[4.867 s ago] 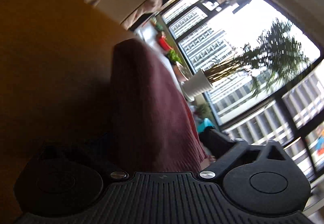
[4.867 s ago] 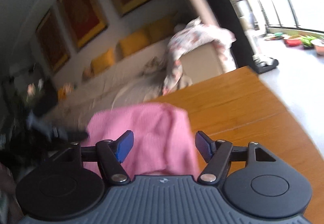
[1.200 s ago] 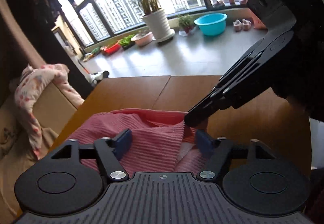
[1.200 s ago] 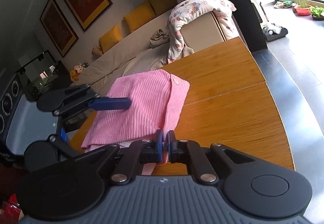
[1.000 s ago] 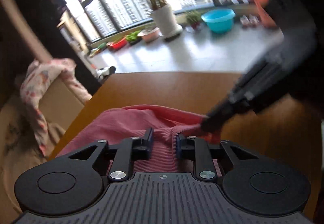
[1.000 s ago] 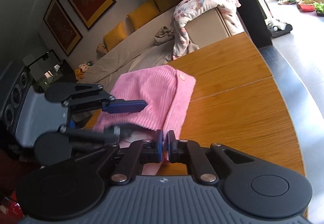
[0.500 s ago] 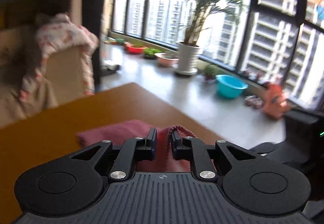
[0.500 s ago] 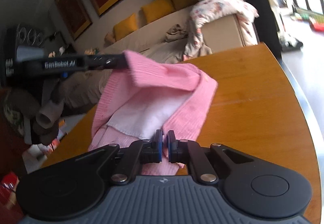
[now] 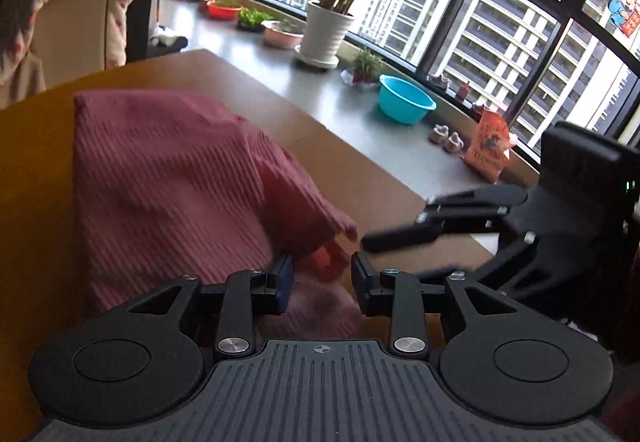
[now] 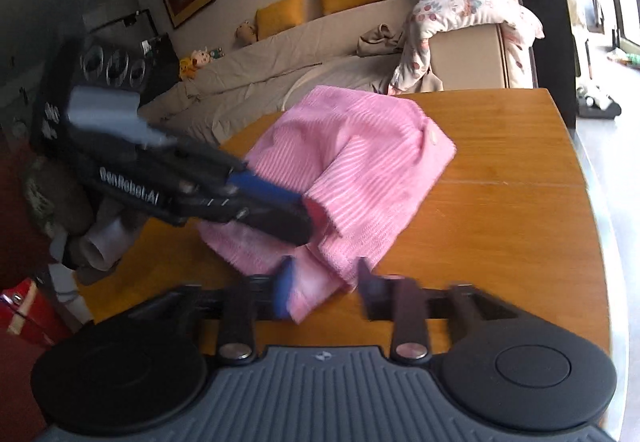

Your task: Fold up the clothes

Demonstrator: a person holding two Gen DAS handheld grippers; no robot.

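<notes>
We see a pink ribbed sweater [image 10: 360,162] lying folded in a soft, lumpy heap on a smooth wooden table [image 10: 500,222], its knit running in fine raised stripes and a small button showing near its far corner. In the left wrist view the same sweater [image 9: 160,182] looks darker, a dull rose, and it sits toward the left half of the table [image 9: 360,158], whose curved edge runs diagonally past it. Our left claw [image 9: 322,278] has just been opening; its jaws stand partly apart with the near hem of the cloth between them, and the pads do not press on it. Our right claw [image 10: 324,286] has likewise just been opening, its jaws blurred and set apart with a loose corner of the sweater lying between them, free of both pads. In the right wrist view the left claw [image 10: 304,218] reaches in from the left with its tips at a rolled cuff of the knit. To the right of the sweater the table is bare wood out to its rounded edge, with a thin seam line crossing it. Past the far edge stands a beige sofa [image 10: 460,50] with a flowered blanket [image 10: 472,14] draped over its arm. On the window side a grey floor carries a white plant pot [image 9: 326,30] and a blue basin [image 9: 404,104].
</notes>
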